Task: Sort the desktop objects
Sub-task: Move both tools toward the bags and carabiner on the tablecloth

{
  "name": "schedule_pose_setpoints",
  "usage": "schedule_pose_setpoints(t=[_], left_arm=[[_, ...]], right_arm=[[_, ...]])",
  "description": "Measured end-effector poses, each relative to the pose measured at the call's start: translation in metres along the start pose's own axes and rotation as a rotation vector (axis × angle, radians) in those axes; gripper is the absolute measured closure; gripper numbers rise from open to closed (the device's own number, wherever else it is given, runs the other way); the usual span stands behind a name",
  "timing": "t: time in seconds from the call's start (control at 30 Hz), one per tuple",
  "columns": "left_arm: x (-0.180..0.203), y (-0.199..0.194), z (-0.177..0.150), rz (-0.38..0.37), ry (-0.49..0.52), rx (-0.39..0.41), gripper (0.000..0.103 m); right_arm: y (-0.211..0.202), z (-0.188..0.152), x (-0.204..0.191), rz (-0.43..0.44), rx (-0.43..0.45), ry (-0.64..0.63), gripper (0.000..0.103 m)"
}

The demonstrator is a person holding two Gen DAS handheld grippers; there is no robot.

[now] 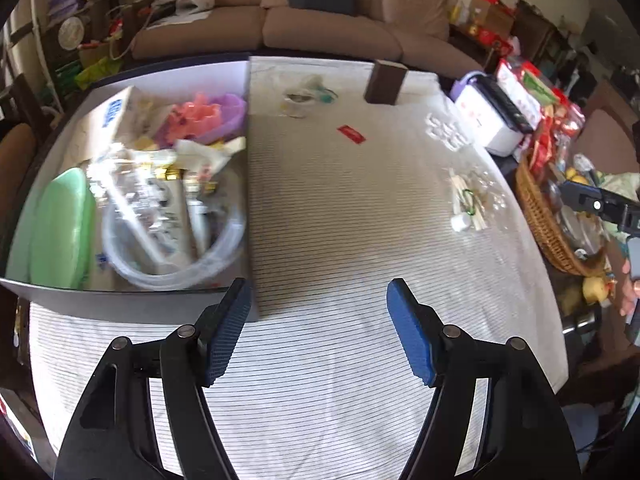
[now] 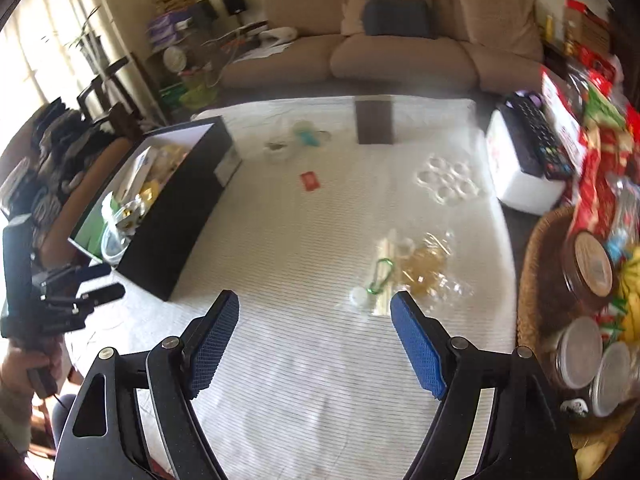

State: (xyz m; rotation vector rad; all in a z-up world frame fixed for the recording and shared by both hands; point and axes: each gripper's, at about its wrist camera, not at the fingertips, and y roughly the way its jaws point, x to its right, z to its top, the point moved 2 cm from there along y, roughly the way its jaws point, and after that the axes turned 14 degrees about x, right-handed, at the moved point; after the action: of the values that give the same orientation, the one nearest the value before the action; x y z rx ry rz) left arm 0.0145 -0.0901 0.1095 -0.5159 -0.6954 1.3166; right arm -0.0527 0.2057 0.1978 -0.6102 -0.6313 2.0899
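A dark storage box [image 1: 128, 304] at the left of the striped table holds several sorted items; it also shows in the right wrist view [image 2: 188, 208]. Loose on the cloth lie a red card [image 1: 351, 134] [image 2: 311, 181], a brown box [image 1: 385, 83] [image 2: 375, 120], a clear blister tray [image 1: 446, 130] [image 2: 446, 178], and a pile of sticks with a green carabiner [image 1: 469, 202] [image 2: 382, 274]. My left gripper [image 1: 318, 328] is open and empty beside the box's near corner. My right gripper [image 2: 316, 340] is open and empty, just short of the carabiner pile.
A white appliance with a black remote [image 2: 524, 160] and a wicker basket [image 2: 536, 280] of jars and snacks crowd the right edge. A small cup and teal item [image 2: 296, 142] sit at the back. A brown sofa [image 2: 400, 48] stands behind the table.
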Motion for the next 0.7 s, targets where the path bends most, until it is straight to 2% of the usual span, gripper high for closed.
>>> schedule_pose_setpoints(t=[0.13,0.33,0.53,0.7], left_arm=[[0.062,0.042,-0.007,-0.041,0.053,-0.003,0.035],[0.129,0.107,-0.012,-0.056,0.119,0.009,0.035],[0.162,0.157,-0.005,-0.059,0.181,0.013,0.036],[0.172,0.175,-0.003,-0.113,0.154,0.028,0.035]], right_arm=[[0.001,-0.022,0.051,-0.048,0.054,0.140,0.022],[0.017,-0.042,0.096,-0.087,0.111,0.294,0.022],[0.035,-0.047,0.112,-0.064,0.115,0.324,0.022],[0.046,-0.048,0.114,-0.039,0.080,0.324,0.022]])
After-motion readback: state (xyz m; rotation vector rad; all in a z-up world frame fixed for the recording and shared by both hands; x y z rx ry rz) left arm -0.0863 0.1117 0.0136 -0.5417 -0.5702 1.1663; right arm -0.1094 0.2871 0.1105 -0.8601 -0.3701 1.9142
